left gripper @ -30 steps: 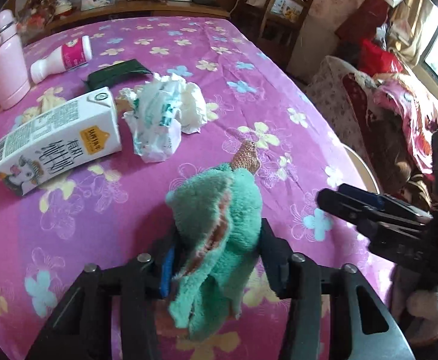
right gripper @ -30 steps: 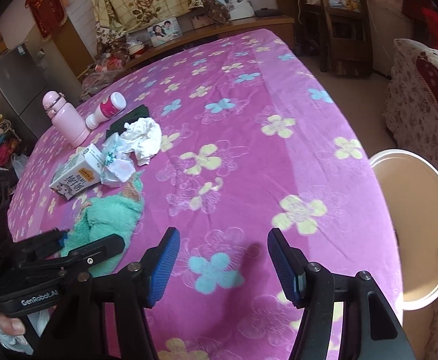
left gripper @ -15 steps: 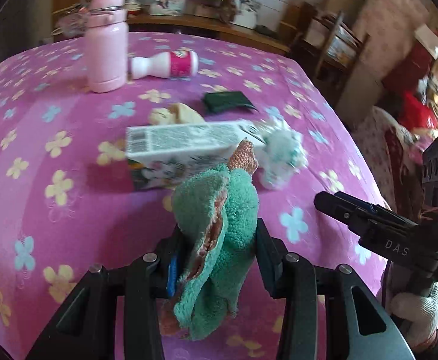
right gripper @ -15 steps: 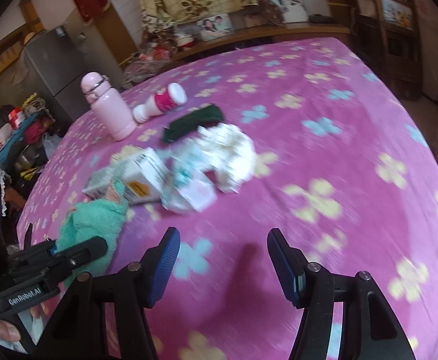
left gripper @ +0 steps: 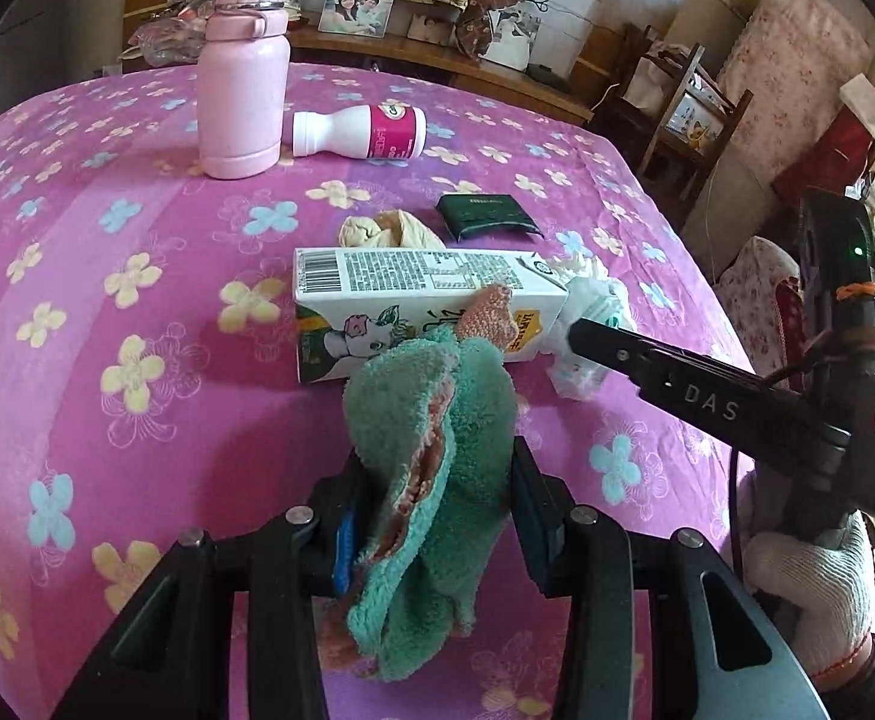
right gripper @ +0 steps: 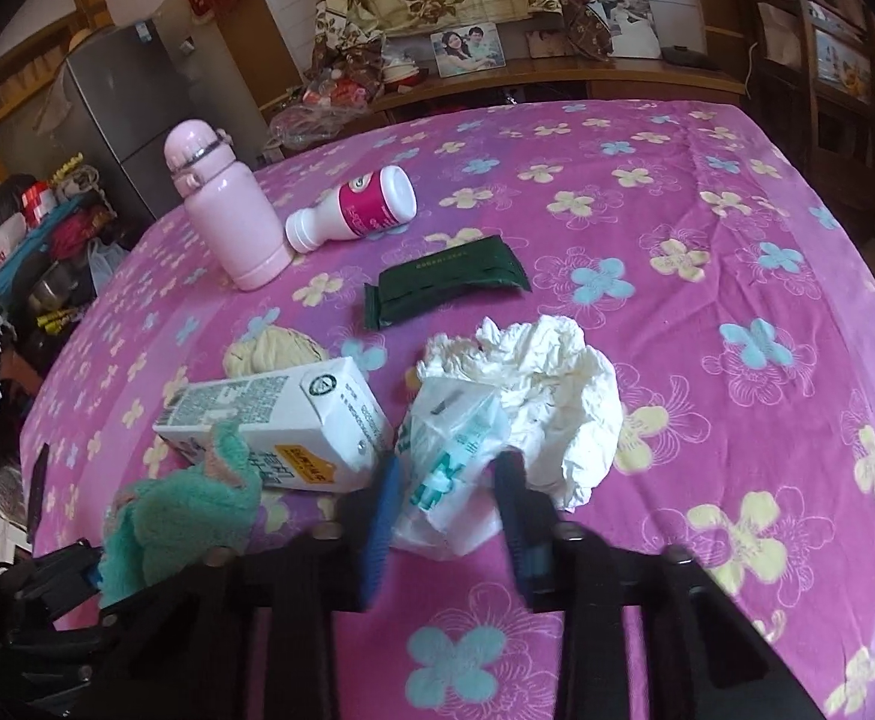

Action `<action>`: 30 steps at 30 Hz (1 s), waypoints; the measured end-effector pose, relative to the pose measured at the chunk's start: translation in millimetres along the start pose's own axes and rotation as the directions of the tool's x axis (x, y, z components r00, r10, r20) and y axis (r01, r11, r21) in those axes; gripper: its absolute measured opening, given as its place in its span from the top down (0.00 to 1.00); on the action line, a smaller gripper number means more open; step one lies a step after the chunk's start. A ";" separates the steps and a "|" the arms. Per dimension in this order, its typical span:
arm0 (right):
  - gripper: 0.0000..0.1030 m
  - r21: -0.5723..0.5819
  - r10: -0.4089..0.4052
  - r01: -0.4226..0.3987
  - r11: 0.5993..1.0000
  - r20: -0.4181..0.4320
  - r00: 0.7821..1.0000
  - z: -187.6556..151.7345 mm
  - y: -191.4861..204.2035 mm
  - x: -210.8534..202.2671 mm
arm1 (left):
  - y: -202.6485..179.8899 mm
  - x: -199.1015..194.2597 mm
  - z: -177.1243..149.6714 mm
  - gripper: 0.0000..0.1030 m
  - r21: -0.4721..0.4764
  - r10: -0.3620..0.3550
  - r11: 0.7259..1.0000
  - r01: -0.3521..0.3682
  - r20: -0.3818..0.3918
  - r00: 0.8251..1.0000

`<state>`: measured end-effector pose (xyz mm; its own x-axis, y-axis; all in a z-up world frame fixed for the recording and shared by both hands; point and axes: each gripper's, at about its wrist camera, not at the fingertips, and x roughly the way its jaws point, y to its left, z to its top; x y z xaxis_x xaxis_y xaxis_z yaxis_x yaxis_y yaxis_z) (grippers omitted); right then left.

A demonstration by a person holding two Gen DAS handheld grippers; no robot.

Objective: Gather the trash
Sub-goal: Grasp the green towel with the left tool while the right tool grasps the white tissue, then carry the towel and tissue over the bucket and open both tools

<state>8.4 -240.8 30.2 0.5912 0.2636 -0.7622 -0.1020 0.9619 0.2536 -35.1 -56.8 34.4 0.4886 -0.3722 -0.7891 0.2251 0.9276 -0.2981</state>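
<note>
Left gripper [left gripper: 434,516]: jaws part-closed, clamped on a green cloth [left gripper: 431,450] that is bunched between the pads.

Right gripper [right gripper: 446,507]: jaws drawn in tight around a white-and-teal wrapper [right gripper: 443,468], which is pinched between the blue pads.

The wrapper is seen on the purple tablecloth [right gripper: 707,240], touching crumpled paper [right gripper: 545,384] and just beside a carton [right gripper: 281,420] lying flat. Behind, a dark packet [right gripper: 443,288], a tipped white bottle [right gripper: 359,210] and 1 upright pink flask [right gripper: 221,210] are noted.
</note>
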 end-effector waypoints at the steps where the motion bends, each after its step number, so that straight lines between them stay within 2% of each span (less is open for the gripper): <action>1: 0.75 -0.002 0.008 -0.008 1.000 0.008 1.000 -2.7 0.1 -4.8 | 0.0 0.0 -0.8 0.57 0.000 -0.002 1.000 0.002 -0.002 1.000; 9: 0.76 0.014 0.056 -0.057 0.998 0.044 0.997 -33.8 -9.1 -56.7 | -18.7 -10.4 -11.9 0.57 0.030 -0.033 0.999 0.033 0.001 0.999; 20: 0.76 0.034 -0.009 0.006 0.999 0.070 0.998 -84.3 -33.2 -112.7 | -73.9 -16.1 -31.5 0.57 0.116 -0.062 0.991 0.063 -0.017 0.998; 30: 0.76 0.091 -0.072 0.062 0.994 0.111 0.991 -107.0 -70.7 -157.1 | -129.3 -16.5 -40.0 0.57 0.207 -0.075 0.975 0.079 -0.026 0.997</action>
<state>-162.9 -342.6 68.3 0.6822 0.1841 -0.7076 0.0082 0.9658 0.2593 -106.0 -169.3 64.5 0.4481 -0.4399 -0.7782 0.4322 0.8687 -0.2421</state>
